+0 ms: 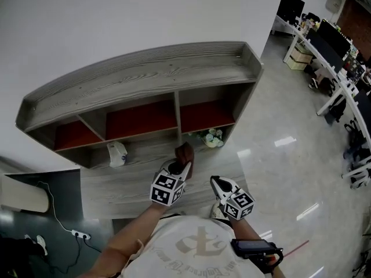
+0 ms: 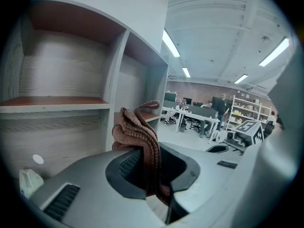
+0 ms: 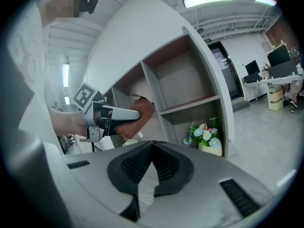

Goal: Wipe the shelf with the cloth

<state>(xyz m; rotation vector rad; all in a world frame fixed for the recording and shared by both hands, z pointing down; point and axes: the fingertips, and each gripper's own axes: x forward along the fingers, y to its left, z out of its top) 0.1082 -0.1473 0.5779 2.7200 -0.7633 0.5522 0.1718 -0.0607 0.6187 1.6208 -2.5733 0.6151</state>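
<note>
Head view: grips brown cloth (image 1: 185, 152) in left tongs (image 1: 183, 162), over grey wood surface (image 1: 116, 190) before shelf (image 1: 145, 74) bays, near flower pot (image 1: 213, 138); holds right tongs (image 1: 216, 182) beside, apart.
Left gripper view: shows cloth bunched, clamped between jaws.
Right gripper view: shows jaws together, nothing between.

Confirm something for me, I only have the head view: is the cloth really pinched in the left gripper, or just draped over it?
Observer: Pinched. The left gripper view shows the left gripper with its jaws closed on the brown cloth, which bunches up above them.
Operator: And the right one, is it carrying anything?
Observer: No. The right gripper view shows the right gripper with its jaw tips together and nothing between them.
</note>
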